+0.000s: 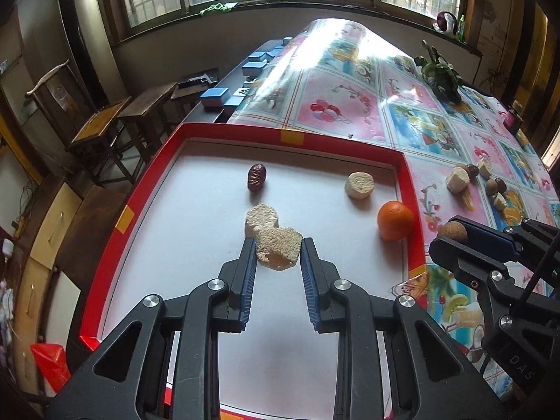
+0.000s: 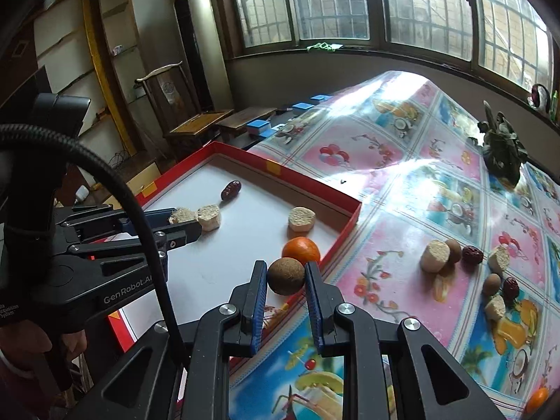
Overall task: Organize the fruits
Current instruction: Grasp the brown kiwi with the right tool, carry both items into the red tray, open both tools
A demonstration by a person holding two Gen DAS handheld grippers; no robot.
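Note:
My left gripper (image 1: 278, 245) is shut on a beige spongy chunk (image 1: 279, 249) above the white floor of the red-rimmed tray (image 1: 407, 189). In that tray lie a dark red date (image 1: 256, 177), two beige round slices (image 1: 261, 218) (image 1: 358, 183) and an orange (image 1: 395, 219). My right gripper (image 2: 284, 273) is shut on a brown round fruit (image 2: 286, 276), just outside the tray's near right rim (image 2: 341, 239), close to the orange (image 2: 301, 249). More fruits (image 2: 465, 262) lie in a cluster on the tablecloth to the right.
A glossy patterned tablecloth (image 2: 385, 182) covers the table. A leafy plant (image 2: 502, 148) stands at the far right. Blue boxes (image 1: 215, 96) sit beyond the tray on the far left edge. Wooden chairs (image 1: 105, 129) stand left of the table. A hand (image 2: 31, 353) holds the left gripper's handle.

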